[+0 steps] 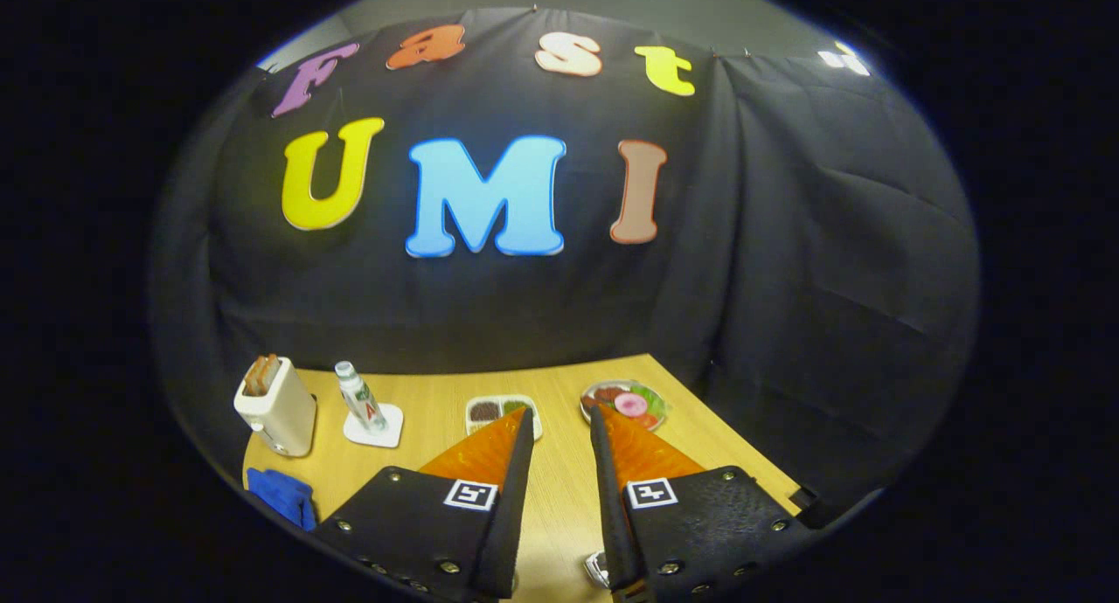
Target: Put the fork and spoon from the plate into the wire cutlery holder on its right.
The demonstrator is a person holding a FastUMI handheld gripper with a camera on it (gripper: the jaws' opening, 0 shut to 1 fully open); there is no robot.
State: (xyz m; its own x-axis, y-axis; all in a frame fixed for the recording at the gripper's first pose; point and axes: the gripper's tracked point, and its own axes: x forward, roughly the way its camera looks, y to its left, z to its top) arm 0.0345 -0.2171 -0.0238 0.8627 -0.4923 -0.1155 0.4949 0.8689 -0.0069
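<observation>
1. The gripper [559, 419] has its jaws parted by a narrow gap, gripping nothing, raised over the light wooden table [559, 498].
2. Just beyond the jaws sits a white divided tray [489, 408] holding dark and green food, and a round plate [626, 402] of mixed food.
3. Left of the tray stand a clear plastic bottle [360, 397] on a white square coaster [389, 428] and a cream toaster [275, 406] holding toast.
4. A small shiny metal object [596, 568] lies between the jaws' bases; I cannot tell what it is.

A wooden tabletop [559, 489] carried a toaster [275, 406], with a blue cloth [284, 495] just in front of it. Right of the toaster stood a bottle [361, 396] on a white coaster [376, 428], then a divided tray [500, 411] and a food plate [625, 402].
</observation>
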